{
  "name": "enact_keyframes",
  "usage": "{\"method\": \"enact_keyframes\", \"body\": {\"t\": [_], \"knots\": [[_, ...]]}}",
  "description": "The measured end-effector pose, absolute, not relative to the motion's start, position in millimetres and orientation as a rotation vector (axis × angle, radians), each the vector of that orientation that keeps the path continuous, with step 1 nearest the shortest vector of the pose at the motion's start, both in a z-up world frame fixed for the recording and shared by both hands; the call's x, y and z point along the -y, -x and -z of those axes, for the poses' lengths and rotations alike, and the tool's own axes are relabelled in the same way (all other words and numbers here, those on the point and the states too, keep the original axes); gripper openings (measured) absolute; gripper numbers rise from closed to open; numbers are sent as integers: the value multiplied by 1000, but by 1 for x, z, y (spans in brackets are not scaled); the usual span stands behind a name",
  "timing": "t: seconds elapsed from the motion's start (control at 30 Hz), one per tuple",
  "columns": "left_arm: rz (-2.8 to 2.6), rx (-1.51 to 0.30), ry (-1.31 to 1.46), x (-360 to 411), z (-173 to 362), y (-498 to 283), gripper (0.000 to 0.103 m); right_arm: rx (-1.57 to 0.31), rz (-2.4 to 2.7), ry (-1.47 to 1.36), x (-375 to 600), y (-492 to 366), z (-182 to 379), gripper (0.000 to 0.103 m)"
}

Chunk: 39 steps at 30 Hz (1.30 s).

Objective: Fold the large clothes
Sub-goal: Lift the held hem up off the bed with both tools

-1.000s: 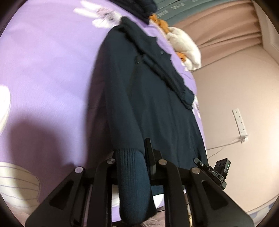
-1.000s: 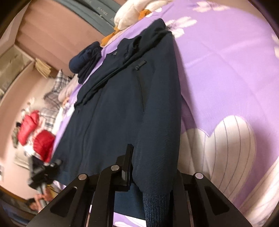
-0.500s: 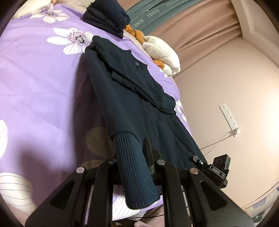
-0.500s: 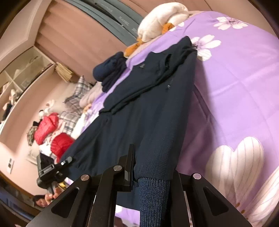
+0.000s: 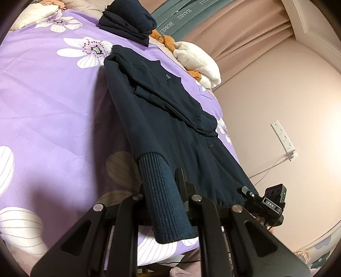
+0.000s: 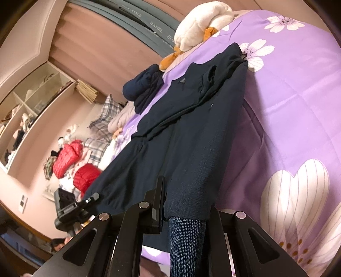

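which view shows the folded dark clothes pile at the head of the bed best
The left wrist view: the folded dark pile sits unobstructed on the purple bedspread, stacked layers visible. The right wrist view shows the same pile side-on and smaller, beside the navy jacket.

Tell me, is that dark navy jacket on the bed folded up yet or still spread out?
Mostly spread out: the navy jacket lies full length on the purple bedspread, one sleeve folded across its chest.
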<state>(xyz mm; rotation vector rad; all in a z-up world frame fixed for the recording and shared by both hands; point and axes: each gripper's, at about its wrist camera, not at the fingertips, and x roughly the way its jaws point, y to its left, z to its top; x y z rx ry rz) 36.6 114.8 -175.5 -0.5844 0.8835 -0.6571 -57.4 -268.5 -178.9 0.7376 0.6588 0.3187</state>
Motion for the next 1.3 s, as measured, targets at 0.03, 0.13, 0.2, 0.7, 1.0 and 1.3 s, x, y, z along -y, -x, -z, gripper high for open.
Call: {"method": "enact_keyframes", "body": {"t": [0.03,0.13,0.2,0.7,1.0,1.3], "knots": [[665,-880,588,-114,175,-37,11,-660,-321,-739,268,56,179,15],[686,-849,589,-114,173,-36,11,-646,-337,-756,269,56,180,15],[708,-832,595,-115,172,-35,11,-637,-342,-761,271,57,179,15],[769,-764,570,-118,154,-21,10,-551,-438,-813,275,75,171,14],[795,-758,557,-121,149,1,10,-528,-483,-795,270,83,157,14],[808,-742,554,-126,141,25,10,-508,-525,-763,265,95,144,14]]}}
